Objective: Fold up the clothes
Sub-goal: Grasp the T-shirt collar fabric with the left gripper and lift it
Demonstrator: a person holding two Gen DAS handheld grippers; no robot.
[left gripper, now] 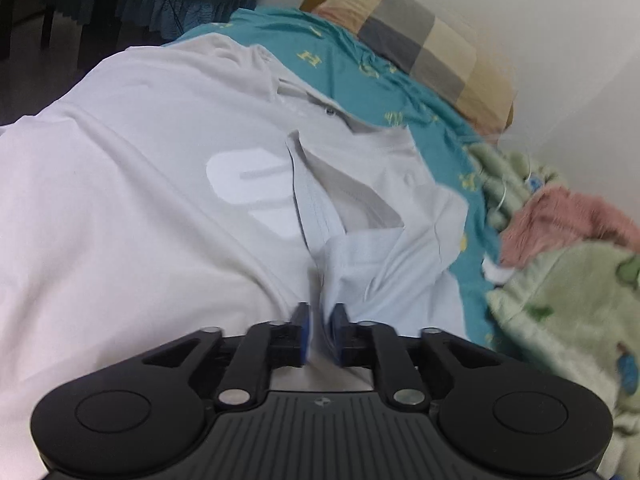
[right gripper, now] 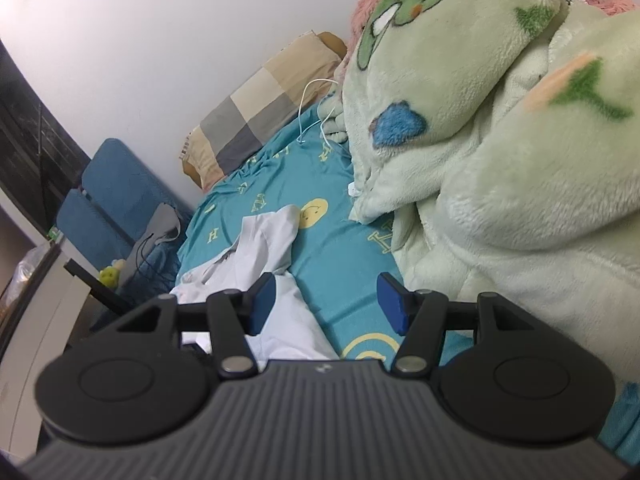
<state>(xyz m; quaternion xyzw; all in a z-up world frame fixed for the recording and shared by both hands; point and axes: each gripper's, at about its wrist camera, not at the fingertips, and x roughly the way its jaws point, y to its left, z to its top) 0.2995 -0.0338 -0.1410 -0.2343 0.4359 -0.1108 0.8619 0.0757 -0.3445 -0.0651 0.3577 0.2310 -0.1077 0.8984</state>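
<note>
A pale grey polo shirt (left gripper: 132, 184) with a white logo lies spread on the teal bed sheet (left gripper: 360, 80). My left gripper (left gripper: 320, 320) is shut on a fold of the shirt's sleeve hem, which bunches between the blue pads (left gripper: 304, 324). In the right wrist view the shirt (right gripper: 264, 248) lies crumpled at lower left on the teal sheet (right gripper: 344, 248). My right gripper (right gripper: 326, 304) is open and empty, just above the sheet at the shirt's right edge.
A green fleece blanket (right gripper: 500, 160) with a pink one (left gripper: 560, 216) is heaped on the right side of the bed. A checked pillow (left gripper: 432, 48) lies by the white wall. A white cable (right gripper: 316, 108) lies on the sheet. A blue chair (right gripper: 112, 200) stands beside the bed.
</note>
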